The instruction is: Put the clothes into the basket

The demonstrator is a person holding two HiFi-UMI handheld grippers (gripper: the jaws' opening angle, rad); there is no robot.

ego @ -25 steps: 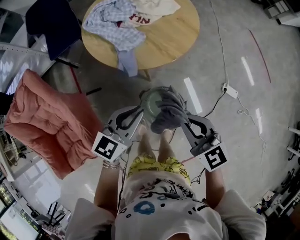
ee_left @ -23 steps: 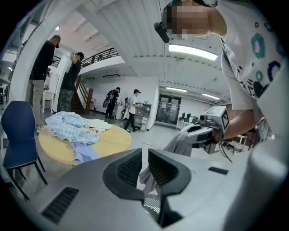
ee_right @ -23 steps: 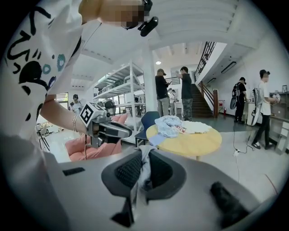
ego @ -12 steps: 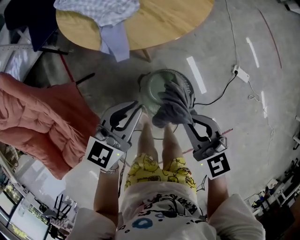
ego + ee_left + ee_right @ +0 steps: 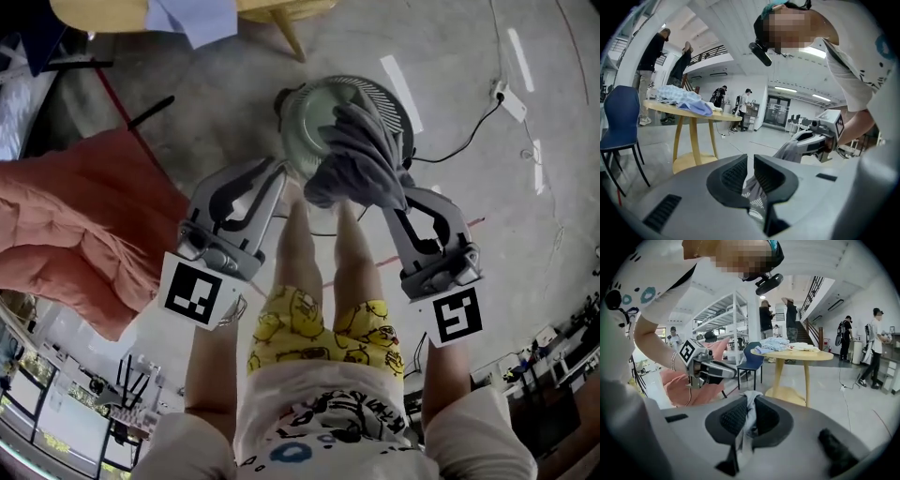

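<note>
At my far left a salmon quilt [image 5: 84, 234] lies heaped on the floor. Just right of it, my left gripper [image 5: 279, 178] points away from me and a little down. Its jaws are pinched on one end of the grey garment [image 5: 361, 159], and the cloth shows in the narrow gap between the pads [image 5: 765, 174].

The garment is bunched into a rope-like bundle between my two grippers, so its long axis runs left to right, from one pair of jaws to the other. Its loose middle drapes forward, the folds pointing away from me. In the head view that middle lies over the round pale-green basket [image 5: 302, 141] on the floor ahead of my knees. I cannot tell whether the cloth touches the basket.

My right gripper [image 5: 396, 202] is nearly closed on the garment's other end. A thin fold stands upright between its pads [image 5: 733, 417] and trails down behind them.

Further right, a white power strip [image 5: 511, 98] and its cable lie on the concrete. The right gripper view shows the round wooden table [image 5: 797, 355] with more clothes piled on top.
</note>
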